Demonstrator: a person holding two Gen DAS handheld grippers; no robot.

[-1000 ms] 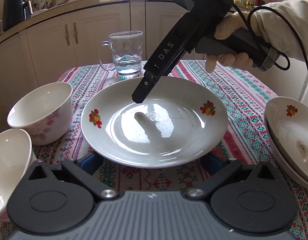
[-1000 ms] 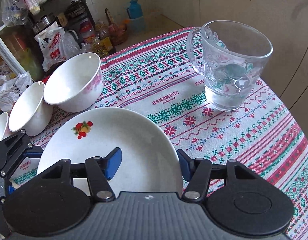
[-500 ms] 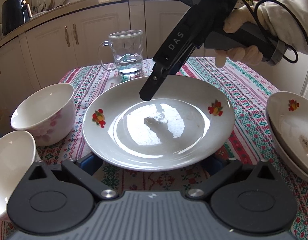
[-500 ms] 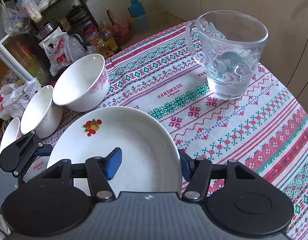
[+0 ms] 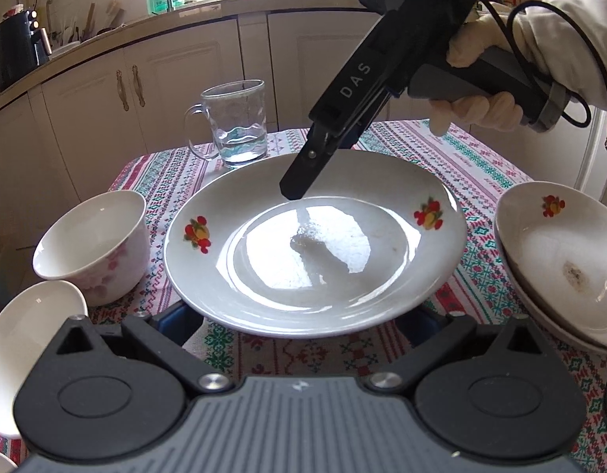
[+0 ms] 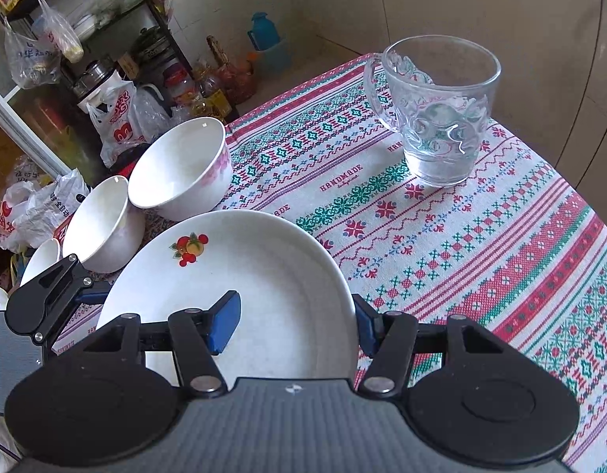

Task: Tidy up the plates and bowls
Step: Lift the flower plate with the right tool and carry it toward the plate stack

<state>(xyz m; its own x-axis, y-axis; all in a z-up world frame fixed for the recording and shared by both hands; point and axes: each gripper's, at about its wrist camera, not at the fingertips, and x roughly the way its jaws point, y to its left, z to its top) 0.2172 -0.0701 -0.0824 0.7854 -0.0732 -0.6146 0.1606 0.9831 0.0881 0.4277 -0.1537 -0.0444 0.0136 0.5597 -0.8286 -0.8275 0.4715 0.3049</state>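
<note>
Fingers of your right gripper (image 6: pixel 293 325) straddle the far rim of the fruit-printed plate (image 6: pixel 240 276), apart, not visibly pinching; your left gripper's (image 5: pixel 299 325) grip under its near edge is hidden. Judged step: lifting it toward the stacked plates (image 5: pixel 555 260), right. Readable: "DAS", "HANDMADE" tablecloth (image 6: pixel 461 244).

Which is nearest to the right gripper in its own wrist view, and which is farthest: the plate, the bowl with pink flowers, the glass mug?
1. Plate: right at the right gripper, its rim between the fingers.
2. Bowl with pink flowers: farther, on the left.
3. Glass mug: farthest, at the upper right.
</note>
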